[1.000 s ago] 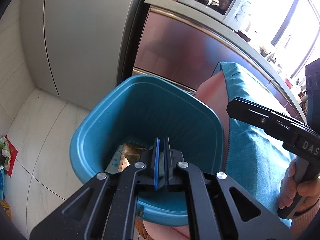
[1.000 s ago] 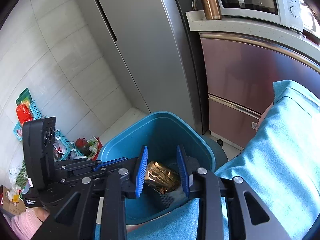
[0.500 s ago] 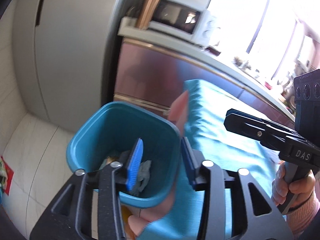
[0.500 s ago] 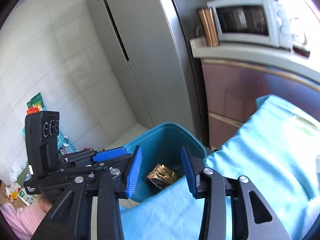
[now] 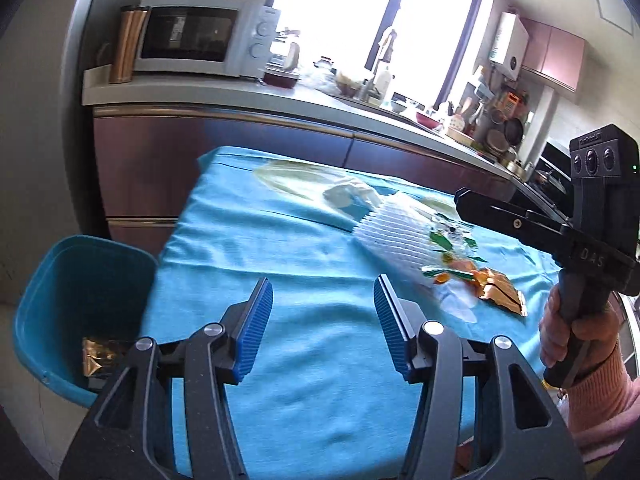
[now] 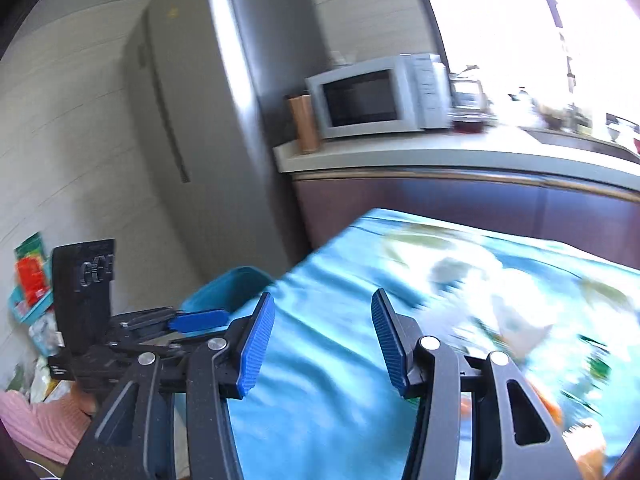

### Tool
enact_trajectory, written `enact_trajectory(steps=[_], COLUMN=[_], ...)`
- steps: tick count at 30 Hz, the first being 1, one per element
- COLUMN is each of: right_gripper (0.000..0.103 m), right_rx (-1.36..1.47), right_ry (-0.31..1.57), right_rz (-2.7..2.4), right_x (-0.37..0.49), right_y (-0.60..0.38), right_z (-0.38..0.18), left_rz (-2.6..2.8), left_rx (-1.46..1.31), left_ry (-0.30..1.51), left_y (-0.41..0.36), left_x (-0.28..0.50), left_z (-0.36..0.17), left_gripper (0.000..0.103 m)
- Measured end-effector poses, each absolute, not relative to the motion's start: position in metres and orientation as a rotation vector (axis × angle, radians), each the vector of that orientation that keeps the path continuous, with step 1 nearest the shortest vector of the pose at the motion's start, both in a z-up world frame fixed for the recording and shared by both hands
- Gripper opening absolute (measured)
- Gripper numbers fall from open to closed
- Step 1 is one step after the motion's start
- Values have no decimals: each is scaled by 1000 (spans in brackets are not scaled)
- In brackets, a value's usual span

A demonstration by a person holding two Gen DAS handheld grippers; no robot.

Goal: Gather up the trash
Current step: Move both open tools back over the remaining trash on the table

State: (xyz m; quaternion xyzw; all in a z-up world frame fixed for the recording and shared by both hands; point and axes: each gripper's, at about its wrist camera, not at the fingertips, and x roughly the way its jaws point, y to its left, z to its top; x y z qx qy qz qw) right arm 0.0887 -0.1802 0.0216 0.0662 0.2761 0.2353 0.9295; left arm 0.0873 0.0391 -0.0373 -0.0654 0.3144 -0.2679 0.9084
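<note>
Both tongs stood over the blue-covered counter (image 5: 248, 240) with jaws apart and nothing between them; each pair had just been opening. The left tongs (image 5: 324, 320) hung above bare cloth near the counter's left edge. The trash lay ahead and to their right, well apart from their pads: a white foam net (image 5: 396, 232), a crumpled white bag (image 5: 352, 196), an orange-and-green wrapper (image 5: 456, 268) and a gold packet (image 5: 500, 292). The right tongs (image 6: 322, 340) were also over bare cloth, with the trash blurred to their right. A hand (image 5: 568, 336) in a pink sleeve gripped their handle beside the gold packet. The bin (image 5: 60, 280) sat on the floor just beside the counter's left end, one gold packet inside (image 5: 100, 356).
</note>
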Motion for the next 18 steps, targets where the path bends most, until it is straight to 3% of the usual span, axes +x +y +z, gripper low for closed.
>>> enact_trajectory(steps=[8, 18], right_gripper=[49, 53], right_rx=[243, 332], right_ry=[649, 713], right_rz=[179, 56], right_x=[100, 102], right_y=[-292, -362], right_z=[-12, -50], left_rz=[-684, -701], left_rx=[-108, -46], left_ry=[674, 717], left_y=[-33, -85], left_x=[89, 103], left_z=[-38, -42], left_gripper=[59, 65])
